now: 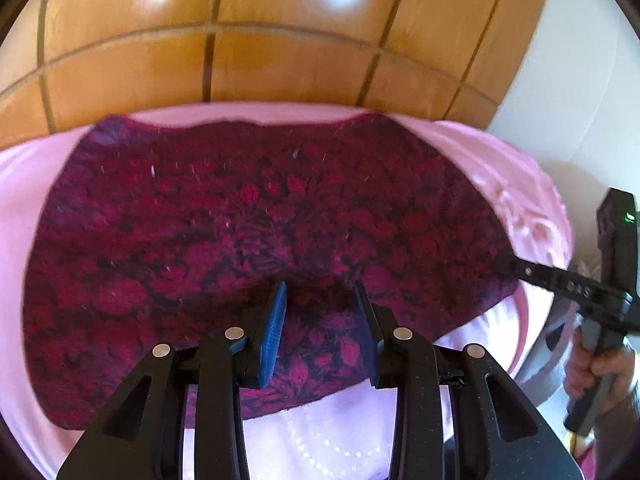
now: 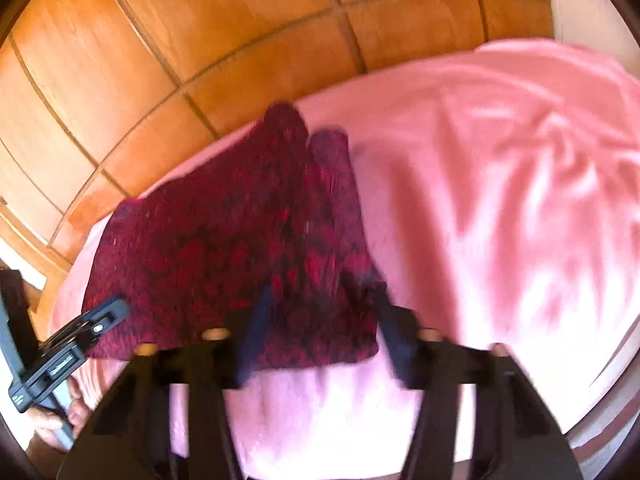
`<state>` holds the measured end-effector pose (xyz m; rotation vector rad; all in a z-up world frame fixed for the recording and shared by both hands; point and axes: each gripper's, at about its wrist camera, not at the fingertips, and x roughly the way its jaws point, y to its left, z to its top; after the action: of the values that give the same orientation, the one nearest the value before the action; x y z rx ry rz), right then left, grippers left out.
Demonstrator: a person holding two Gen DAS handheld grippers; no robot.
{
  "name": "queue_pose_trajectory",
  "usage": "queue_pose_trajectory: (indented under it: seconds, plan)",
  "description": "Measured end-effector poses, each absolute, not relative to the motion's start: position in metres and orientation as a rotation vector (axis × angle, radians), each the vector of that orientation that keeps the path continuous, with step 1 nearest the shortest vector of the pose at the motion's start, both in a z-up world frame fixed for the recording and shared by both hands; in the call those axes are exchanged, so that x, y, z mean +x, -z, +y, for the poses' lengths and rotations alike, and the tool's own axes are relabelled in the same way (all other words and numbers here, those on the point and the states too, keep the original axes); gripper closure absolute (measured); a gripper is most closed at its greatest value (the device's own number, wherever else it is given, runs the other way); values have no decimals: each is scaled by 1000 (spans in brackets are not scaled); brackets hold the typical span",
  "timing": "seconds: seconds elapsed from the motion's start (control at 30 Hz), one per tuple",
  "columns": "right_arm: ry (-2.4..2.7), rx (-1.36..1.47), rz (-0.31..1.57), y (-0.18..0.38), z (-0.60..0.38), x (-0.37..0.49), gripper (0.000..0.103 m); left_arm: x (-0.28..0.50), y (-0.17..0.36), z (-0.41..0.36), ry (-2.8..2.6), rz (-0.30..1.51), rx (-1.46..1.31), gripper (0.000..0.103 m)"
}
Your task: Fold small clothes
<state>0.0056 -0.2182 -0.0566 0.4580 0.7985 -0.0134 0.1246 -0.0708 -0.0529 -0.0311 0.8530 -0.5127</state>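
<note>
My left gripper (image 1: 320, 328) stands parted over the maroon garment (image 1: 256, 216), clamping nothing. Right gripper (image 2: 320, 320): blurred, parted over its near edge. The garment lies spread on the pink sheet (image 2: 500, 180). Folding begins; next, pinch the near hem.

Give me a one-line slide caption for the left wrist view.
Left gripper poised at the near edge of a dark red patterned cloth on a pink sheet.
</note>
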Motion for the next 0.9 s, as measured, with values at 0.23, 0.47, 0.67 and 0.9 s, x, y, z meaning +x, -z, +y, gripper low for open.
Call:
queue_pose_trajectory:
  seconds: [0.23, 0.47, 0.67, 0.9]
  plan:
    - [109, 412, 836, 78, -220, 15, 83, 139, 65, -73, 493, 911, -66, 71]
    - [166, 366, 784, 55, -214, -8, 53, 110, 40, -11, 443, 836, -199, 58]
    - [58, 283, 659, 12, -168, -14, 39, 88, 30, 89, 227, 749, -335, 58]
    - [-157, 212, 718, 21, -90, 24, 39, 86, 64, 128, 274, 843, -471, 63]
